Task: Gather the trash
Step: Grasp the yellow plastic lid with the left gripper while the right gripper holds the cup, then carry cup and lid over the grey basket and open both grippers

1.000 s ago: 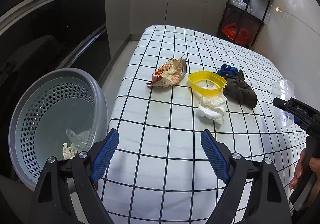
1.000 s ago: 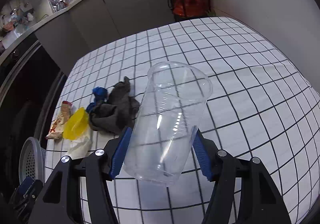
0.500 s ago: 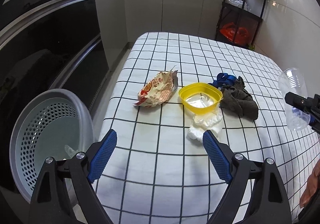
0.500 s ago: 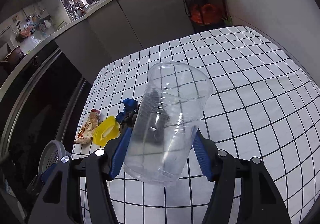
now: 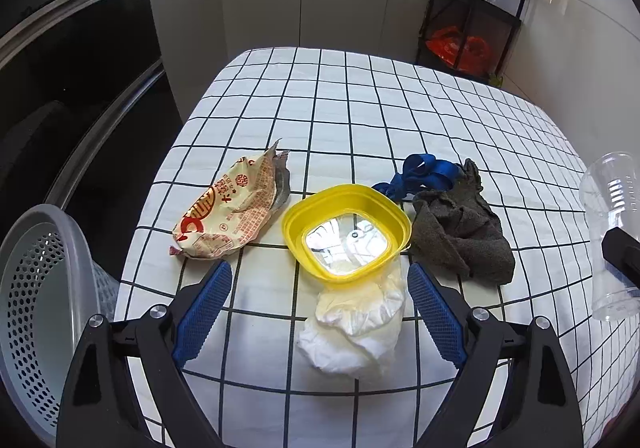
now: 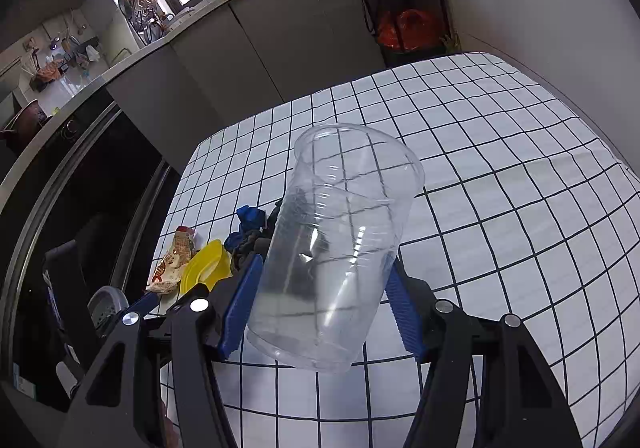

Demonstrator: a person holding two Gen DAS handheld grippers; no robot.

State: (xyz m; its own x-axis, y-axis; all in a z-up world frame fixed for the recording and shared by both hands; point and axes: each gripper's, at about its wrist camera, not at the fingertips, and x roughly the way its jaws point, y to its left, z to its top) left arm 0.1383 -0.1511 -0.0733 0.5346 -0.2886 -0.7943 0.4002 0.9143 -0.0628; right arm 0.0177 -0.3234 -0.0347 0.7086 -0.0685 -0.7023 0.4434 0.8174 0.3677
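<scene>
Left gripper [image 5: 318,312] is hanging over the near edge of the checked table [image 5: 360,104], jaws apart and opening, nothing pressed between the pads — though the crumpled white tissue [image 5: 354,332] is lying in the gap between them.

Going left to right in the left wrist view: grey perforated bin [image 5: 44,308] at 9 o'clock, off the table edge; printed snack wrapper [image 5: 228,216] at 11 o'clock; yellow lid [image 5: 346,232] at 12, its near edge resting over the tissue; blue strap [image 5: 428,172] and dark grey rag [image 5: 460,236] at 1 o'clock; clear plastic cup [image 5: 612,232] at 3 o'clock.

Right gripper [image 6: 320,308] is clamping that cup across its lower body, mouth tilted up and away, held above the table.

Deciding relation: the tissue is sitting dead ahead of the left gripper, its long axis running roughly 12 to 6, so along the gripper's line and across the closing direction. The left hand is much the nearer one; the right is occupied anyway. The lid's overlap looks like the risk when closing.

Against a second ago — the left gripper has swung away from the bin toward the pile, so the bin has slid to the frame edge and the tissue has come between the fingers. The right grip on the cup is unchanged.
</scene>
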